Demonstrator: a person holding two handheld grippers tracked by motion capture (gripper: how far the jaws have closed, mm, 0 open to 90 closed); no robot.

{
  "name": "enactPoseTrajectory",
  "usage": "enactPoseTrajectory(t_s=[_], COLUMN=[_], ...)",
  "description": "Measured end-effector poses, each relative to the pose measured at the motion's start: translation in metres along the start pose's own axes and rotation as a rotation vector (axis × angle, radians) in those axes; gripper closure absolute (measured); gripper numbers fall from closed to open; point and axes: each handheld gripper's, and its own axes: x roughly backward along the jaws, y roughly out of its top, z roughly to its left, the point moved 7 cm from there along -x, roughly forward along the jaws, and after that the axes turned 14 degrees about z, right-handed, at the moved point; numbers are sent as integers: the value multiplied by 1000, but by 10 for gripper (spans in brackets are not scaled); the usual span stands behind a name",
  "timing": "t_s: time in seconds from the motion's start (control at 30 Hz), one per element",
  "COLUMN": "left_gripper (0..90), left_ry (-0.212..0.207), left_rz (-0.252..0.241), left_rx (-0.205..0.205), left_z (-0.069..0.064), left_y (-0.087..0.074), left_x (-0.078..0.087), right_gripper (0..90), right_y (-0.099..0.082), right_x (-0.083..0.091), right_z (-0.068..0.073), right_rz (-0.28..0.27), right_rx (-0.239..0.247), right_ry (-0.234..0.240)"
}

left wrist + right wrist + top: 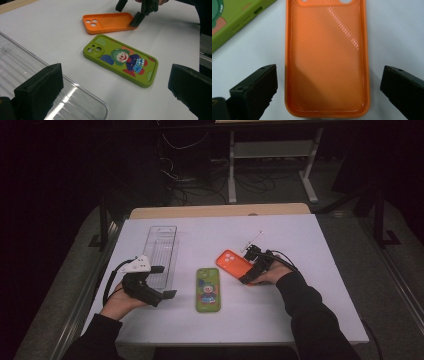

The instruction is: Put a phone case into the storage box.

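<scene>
My left gripper (161,281) idles spread near the clear tray (161,249). Farther right, my right gripper (328,93) straddles the orange case (327,60), spread, hollow side up; I'd centre, lower, then squeeze its long edges.

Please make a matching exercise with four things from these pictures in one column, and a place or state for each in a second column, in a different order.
Column one:
1. orange phone case
2. green phone case with a clown picture
3. clear plastic tray
4. left gripper

Column two:
A. lies with its printed back up, in the middle of the white table
B. open, held near the tray's near end
C. lies hollow side up, between the open jaws of the right gripper
D. long and empty, at the left of the table

Pairs: 1-C, 2-A, 3-D, 4-B
</scene>
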Motion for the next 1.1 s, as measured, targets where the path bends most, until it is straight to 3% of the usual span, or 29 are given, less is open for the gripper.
enactPoseTrajectory(t_s=[0.2,0.47,1.1], left_gripper=[0,0,0], left_ry=[3,2,4], left_rz=[4,6,4], left_rx=[-8,-11,-7], left_z=[0,0,0], left_y=[-1,-1,-1], left_x=[0,0,0], right_gripper=[39,79,150], right_y=[-2,-3,-4], right_x=[-4,-5,-3], right_z=[2,0,2], right_rz=[25,38,46], right_rx=[20,34,41], right_ry=[-1,-47,-59])
